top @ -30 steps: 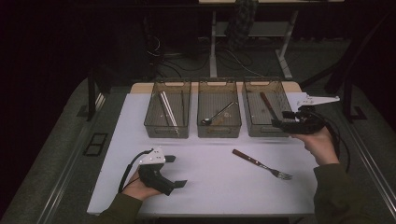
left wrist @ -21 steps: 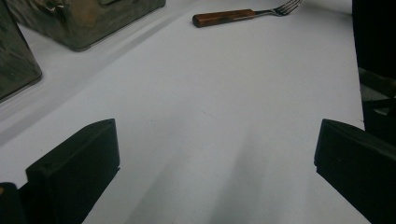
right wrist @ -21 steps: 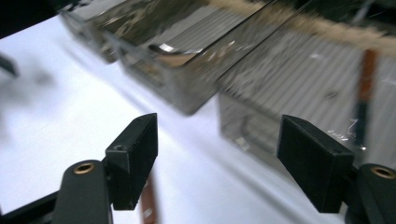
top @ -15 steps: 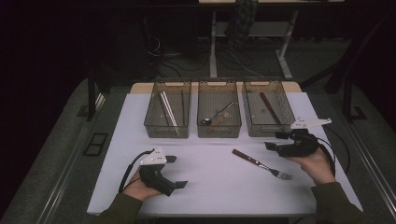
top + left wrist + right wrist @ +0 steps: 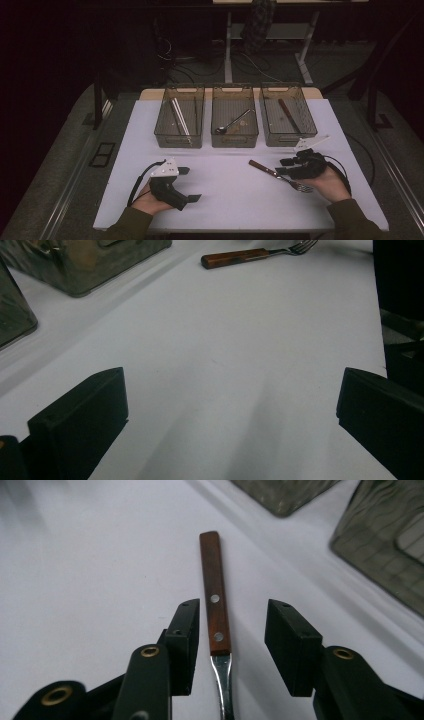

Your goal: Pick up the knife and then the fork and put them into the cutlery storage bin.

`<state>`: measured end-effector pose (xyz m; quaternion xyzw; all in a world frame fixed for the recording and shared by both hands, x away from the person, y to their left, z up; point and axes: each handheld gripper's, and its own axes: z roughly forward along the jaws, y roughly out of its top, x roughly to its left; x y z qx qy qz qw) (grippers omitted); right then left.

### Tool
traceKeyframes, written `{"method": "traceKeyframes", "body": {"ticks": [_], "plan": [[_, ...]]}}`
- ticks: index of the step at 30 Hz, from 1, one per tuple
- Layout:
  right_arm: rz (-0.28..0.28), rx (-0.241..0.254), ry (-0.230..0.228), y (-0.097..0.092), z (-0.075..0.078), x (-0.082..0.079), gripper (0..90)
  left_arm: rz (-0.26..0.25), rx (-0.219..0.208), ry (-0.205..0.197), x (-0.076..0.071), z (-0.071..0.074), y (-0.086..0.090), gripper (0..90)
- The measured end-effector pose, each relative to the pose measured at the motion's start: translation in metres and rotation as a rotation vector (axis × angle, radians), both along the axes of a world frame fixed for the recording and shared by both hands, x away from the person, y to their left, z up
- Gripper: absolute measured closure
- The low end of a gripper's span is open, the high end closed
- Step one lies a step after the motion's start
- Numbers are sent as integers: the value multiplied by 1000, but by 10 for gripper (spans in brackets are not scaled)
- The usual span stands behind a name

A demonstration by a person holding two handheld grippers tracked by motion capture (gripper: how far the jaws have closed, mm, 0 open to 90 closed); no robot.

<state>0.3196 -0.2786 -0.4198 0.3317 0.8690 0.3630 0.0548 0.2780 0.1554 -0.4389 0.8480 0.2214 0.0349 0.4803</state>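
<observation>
Wood-handled fork (image 5: 215,605) betw. low right hand-held gripper (image 5: 231,645) jaws

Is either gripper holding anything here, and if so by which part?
Nothing is held yet. The right gripper, jaws just closing, straddles the fork where handle meets metal neck, pads not pressing. The left gripper is open over bare table.

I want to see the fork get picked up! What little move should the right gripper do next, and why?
Probably squeeze shut. The right gripper has just been closing, and the fork lies between its jaws with gaps on both sides, flat on the table.
</observation>
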Motion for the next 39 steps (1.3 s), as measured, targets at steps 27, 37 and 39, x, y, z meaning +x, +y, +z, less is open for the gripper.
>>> {"method": "traceKeyframes", "body": {"ticks": [27,37,39], "plan": [[130,-214,80,28,-13,13,758,-3,8,6,0,-1,-2,0],[205,-440,195,56,-2,31,751,-12,9,5,0,-1,-2,0],[215,-489,223,63,0,34,750,-13,9,7,0,-1,-2,0]]}}
